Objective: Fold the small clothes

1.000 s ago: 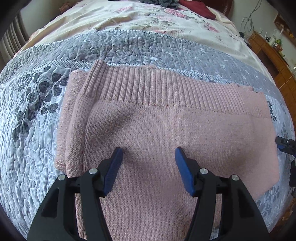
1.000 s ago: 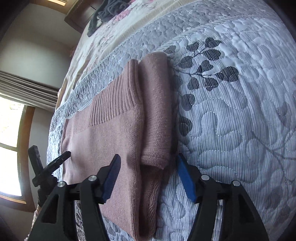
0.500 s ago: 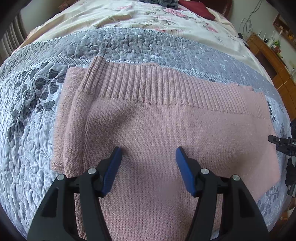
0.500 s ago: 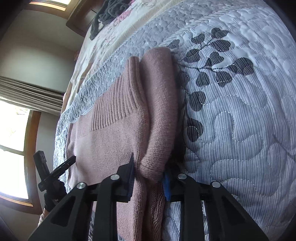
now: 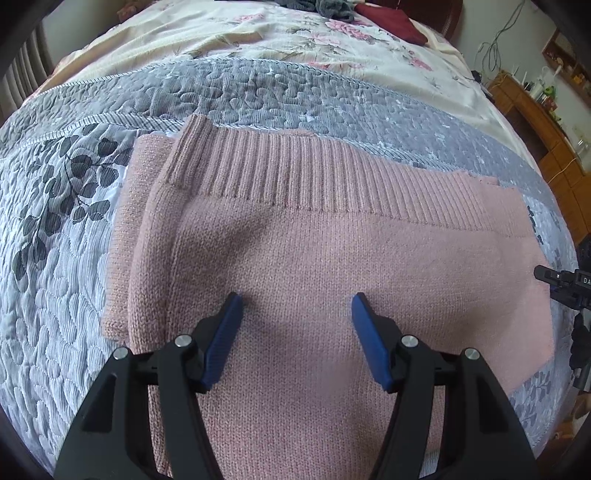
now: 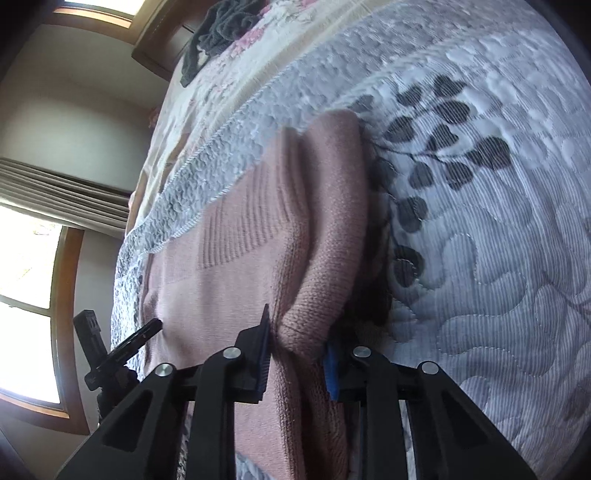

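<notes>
The bed [image 5: 74,258] carries the pink sweater [image 5: 332,251], spread ahead of and beneath the left tool [image 5: 297,317], which hangs over its middle, blue pads wide apart. The right tool [image 6: 297,354] pinches the sweater's folded sleeve [image 6: 321,266], raising it.

A bed carries everything, spread with a grey quilted coverlet [image 5: 55,258] printed with dark leaves. A pink knit sweater [image 5: 332,266] lies across it at frame centre. In the upper frame, a floral sheet [image 5: 207,33] holds dark grey clothes [image 5: 332,7] and a maroon cloth [image 5: 395,22].
</notes>
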`<state>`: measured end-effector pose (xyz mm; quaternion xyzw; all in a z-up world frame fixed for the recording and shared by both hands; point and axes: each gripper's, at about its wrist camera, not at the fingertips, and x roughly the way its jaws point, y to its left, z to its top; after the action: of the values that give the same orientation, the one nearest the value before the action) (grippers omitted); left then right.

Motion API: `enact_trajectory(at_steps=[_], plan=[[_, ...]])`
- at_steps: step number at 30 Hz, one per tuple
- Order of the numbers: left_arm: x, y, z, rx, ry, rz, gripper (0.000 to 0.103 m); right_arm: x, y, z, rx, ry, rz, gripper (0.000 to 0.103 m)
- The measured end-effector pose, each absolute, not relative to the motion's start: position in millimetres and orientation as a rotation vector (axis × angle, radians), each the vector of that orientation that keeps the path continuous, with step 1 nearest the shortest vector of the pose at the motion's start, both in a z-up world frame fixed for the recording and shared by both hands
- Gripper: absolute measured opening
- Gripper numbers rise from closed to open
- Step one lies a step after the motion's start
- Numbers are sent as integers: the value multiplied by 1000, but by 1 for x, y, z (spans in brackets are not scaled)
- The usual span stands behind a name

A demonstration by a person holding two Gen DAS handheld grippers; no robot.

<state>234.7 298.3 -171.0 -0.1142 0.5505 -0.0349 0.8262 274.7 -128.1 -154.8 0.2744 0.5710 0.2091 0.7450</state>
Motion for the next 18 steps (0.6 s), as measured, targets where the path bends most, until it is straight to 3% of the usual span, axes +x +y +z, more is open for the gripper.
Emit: enact_trajectory(at_steps=[10,18], plan=[[218,311,-137,-275,1107,-104,62,287,-22,-66,342,1191,619,23],[216,319,-137,-352,1104,-122,62,287,74,-78,138,1275,670,21]])
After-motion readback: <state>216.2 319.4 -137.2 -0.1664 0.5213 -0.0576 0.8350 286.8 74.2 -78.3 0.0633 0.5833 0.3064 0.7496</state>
